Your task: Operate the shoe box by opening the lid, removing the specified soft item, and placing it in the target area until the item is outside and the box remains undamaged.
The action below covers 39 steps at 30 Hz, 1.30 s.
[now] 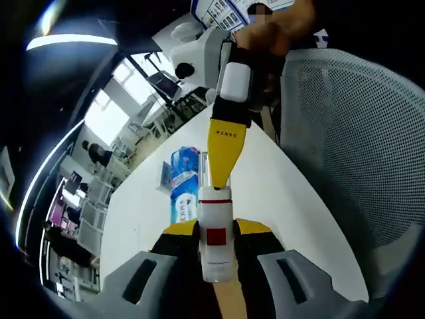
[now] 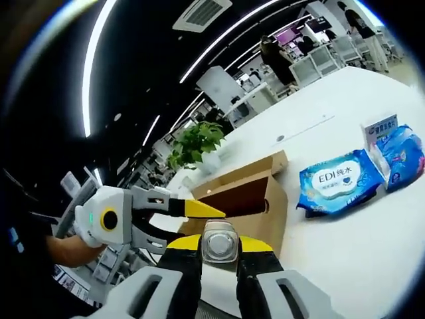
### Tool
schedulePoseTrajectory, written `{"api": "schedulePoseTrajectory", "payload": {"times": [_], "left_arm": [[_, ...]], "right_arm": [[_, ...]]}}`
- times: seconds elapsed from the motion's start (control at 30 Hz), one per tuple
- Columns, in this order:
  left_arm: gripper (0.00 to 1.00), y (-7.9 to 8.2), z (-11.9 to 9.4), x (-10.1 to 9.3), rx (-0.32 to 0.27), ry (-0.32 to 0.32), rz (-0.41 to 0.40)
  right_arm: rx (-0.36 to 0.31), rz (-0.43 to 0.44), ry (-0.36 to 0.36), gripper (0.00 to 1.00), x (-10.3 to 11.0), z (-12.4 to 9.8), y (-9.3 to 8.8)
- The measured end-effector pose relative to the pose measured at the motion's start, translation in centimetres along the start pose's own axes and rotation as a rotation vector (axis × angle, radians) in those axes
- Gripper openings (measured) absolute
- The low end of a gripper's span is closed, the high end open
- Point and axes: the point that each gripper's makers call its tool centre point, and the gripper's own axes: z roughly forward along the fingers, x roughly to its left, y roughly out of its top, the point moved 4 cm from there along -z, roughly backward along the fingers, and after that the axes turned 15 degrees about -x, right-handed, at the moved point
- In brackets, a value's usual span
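Currently, left gripper view: my left claw [image 1: 216, 249] narrow round small white thing [image 1: 216, 232], right claw [image 1: 221, 174] touching its top; I judge slip likely if either tugs. Wipes pack [image 1: 182, 185] lies on table [image 1: 292, 199] beyond claw. Right gripper view: right claw's grip, cannot tell; open box [image 2: 255, 196] just ahead, flap may tear if snagged.

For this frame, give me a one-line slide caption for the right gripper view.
Cardboard shoe box on the white table beside a blue wet-wipes pack, with the left gripper reaching at its rim.
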Motion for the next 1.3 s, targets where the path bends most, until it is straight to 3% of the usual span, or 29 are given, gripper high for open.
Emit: {"api": "schedulePoseTrajectory", "payload": {"times": [0.07,0.13,0.2,0.3,0.37,0.53,0.63,0.73,1.1,1.3], "left_arm": [[0.26,0.2,0.0,0.2,-0.011,0.008,0.019],[0.39,0.4,-0.1,0.5,-0.025,0.022,0.014],[0.48,0.4,-0.3,0.7,-0.041,0.042,-0.032],[0.46,0.4,-0.9,1.2,-0.066,0.086,-0.111],[0.45,0.0,-1.3,1.3,-0.064,0.102,-0.155],[0.51,-0.8,-2.5,1.7,-0.076,0.170,-0.273],[0.54,-1.1,-3.3,1.8,-0.094,0.224,-0.347],[0.56,-1.3,-3.9,2.0,-0.113,0.277,-0.419],[0.67,-2.3,-6.8,2.1,-0.182,0.475,-0.678],[0.73,-3.1,-8.3,1.9,-0.162,0.532,-0.716]], "right_arm": [[-0.009,0.010,0.008,0.14,0.3,0.0,0.4],[-0.010,-0.017,0.008,0.14,0.4,0.1,0.7],[-0.002,-0.052,0.001,0.14,0.4,0.3,0.8],[0.001,-0.071,0.010,0.14,0.5,0.6,1.0],[0.023,-0.142,0.008,0.14,0.3,0.6,1.1],[0.030,-0.213,0.033,0.14,0.5,0.8,1.5],[0.052,-0.322,0.024,0.14,0.1,0.8,2.0],[0.049,-0.353,0.033,0.14,0.2,0.8,2.4],[0.123,-0.644,0.040,0.14,-0.7,0.2,4.2],[0.158,-0.757,0.041,0.14,-1.6,-0.2,5.6]]}}
